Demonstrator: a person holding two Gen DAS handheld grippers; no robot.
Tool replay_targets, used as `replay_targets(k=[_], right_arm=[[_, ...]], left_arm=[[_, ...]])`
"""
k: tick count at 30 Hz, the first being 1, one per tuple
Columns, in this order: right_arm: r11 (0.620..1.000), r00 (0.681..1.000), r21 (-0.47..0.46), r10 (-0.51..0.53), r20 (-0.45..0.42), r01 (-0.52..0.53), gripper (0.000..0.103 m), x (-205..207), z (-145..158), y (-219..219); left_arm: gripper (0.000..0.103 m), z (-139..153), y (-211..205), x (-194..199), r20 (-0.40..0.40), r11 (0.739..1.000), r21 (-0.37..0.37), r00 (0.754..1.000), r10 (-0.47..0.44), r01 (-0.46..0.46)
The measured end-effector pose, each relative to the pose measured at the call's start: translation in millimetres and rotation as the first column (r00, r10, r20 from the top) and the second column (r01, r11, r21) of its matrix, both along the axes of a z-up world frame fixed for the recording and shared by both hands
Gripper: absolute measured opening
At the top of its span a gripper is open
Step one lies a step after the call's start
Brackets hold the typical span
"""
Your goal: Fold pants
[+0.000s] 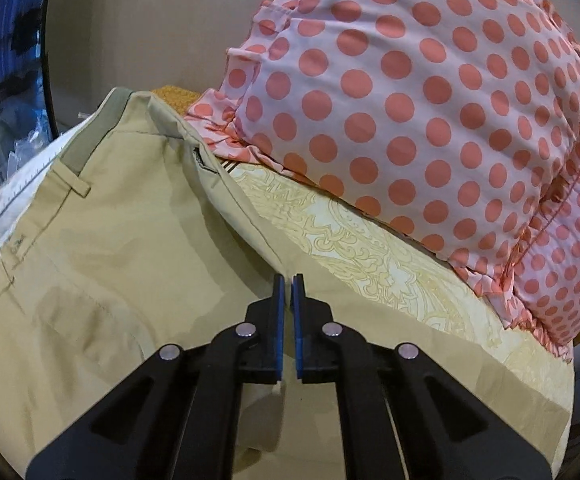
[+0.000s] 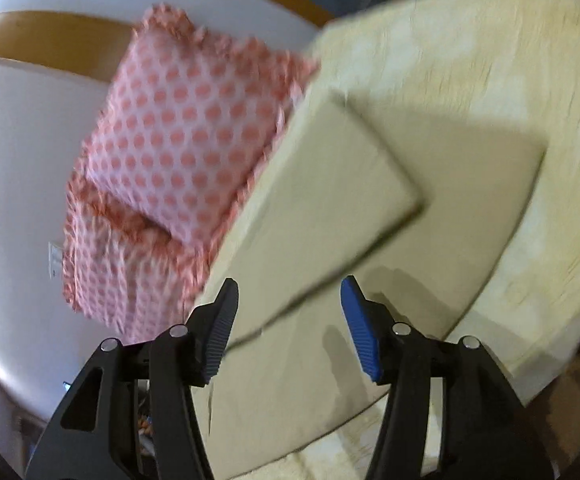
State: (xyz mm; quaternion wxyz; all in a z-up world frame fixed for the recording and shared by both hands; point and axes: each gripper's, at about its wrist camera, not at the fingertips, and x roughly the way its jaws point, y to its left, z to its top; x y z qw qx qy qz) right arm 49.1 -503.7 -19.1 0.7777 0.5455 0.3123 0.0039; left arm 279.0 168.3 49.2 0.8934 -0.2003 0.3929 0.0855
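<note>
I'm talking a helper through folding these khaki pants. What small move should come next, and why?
Probably bring the right gripper down and close it on the leg ends. It is open above the pants with nothing in it, while the left gripper is shut on the pants edge near the waist.

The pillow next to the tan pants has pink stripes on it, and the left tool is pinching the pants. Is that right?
Not quite: the pillow has pink dots, not stripes, as the left wrist view shows clearly. The rest holds: it lies next to the tan pants, and the left tool is shut on the pants' edge.
</note>
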Motion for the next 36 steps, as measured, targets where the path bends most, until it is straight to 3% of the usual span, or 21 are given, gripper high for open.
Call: replay_targets(k=[1,4,7,8,9,16,19,22,24,26,27,30,31,32,34,36], right_arm=[[1.000,1.000,-0.004,-0.014,-0.016,0.014,0.046,0,-1,0],[0.995,0.995,-0.004,-0.097,-0.037,0.097,0.046,7,0,-8],[0.994,0.994,-0.041,-0.105,-0.036,0.104,0.043,23,3,-10],[0.994,0.995,-0.049,-0.102,-0.020,0.100,0.010,28,2,-11],[0.993,0.994,-0.057,-0.106,-0.006,0.105,0.002,31,2,-13],[0.986,0.981,-0.028,-0.161,0.112,0.165,0.001,17,5,-18],[0.986,0.975,-0.017,-0.163,0.149,0.168,0.001,15,12,-19],[0.986,0.971,-0.042,-0.152,0.187,0.162,0.001,14,26,-17],[0.985,0.968,-0.065,-0.143,0.208,0.160,0.001,14,36,-16],[0.984,0.963,-0.083,-0.136,0.232,0.159,0.001,12,46,-15],[0.983,0.961,-0.087,-0.134,0.244,0.159,0.001,11,50,-15],[0.982,0.957,-0.102,-0.129,0.260,0.160,0.001,11,57,-13],[0.981,0.956,-0.109,-0.127,0.266,0.161,0.001,11,59,-12],[0.981,0.954,-0.106,-0.126,0.271,0.160,0.001,11,60,-12],[0.982,0.952,-0.104,-0.121,0.280,0.155,0.001,11,60,-14],[0.983,0.951,-0.106,-0.117,0.285,0.153,0.001,8,60,-17]], left_arm=[[0.003,-1,1,0,-0.001,1.000,-0.007,1.000,0.004,-0.004],[0.003,-4,2,1,-0.004,1.000,-0.022,1.000,0.005,-0.005],[0.004,-7,5,5,-0.014,0.999,-0.046,1.000,0.004,-0.005],[0.004,-8,5,8,-0.021,0.999,-0.052,1.000,0.005,-0.006],[0.004,-9,5,11,-0.026,0.998,-0.055,1.000,0.006,-0.007],[0.011,-18,-4,35,-0.081,1.000,-0.030,0.997,0.001,-0.004],[0.014,-26,2,43,-0.123,0.997,-0.067,0.992,0.040,-0.049],[0.021,-28,6,42,-0.161,0.995,-0.058,0.984,0.072,-0.082],[0.040,-23,9,35,-0.156,0.993,-0.040,0.983,0.101,-0.108],[0.053,-17,11,30,-0.131,0.993,-0.017,0.984,0.117,-0.121],[0.053,-16,13,30,-0.132,0.993,-0.006,0.984,0.118,-0.119],[0.046,-19,18,38,-0.133,0.993,-0.045,0.986,0.103,-0.110],[0.017,-20,20,41,-0.127,0.992,-0.066,0.987,0.098,-0.107],[0.002,-23,24,43,-0.120,0.989,-0.113,0.989,0.085,-0.098],[0.002,-22,31,35,-0.089,0.980,-0.166,0.991,0.100,-0.114],[0.002,-2,33,9,-0.006,0.981,-0.167,0.996,0.093,-0.093]])
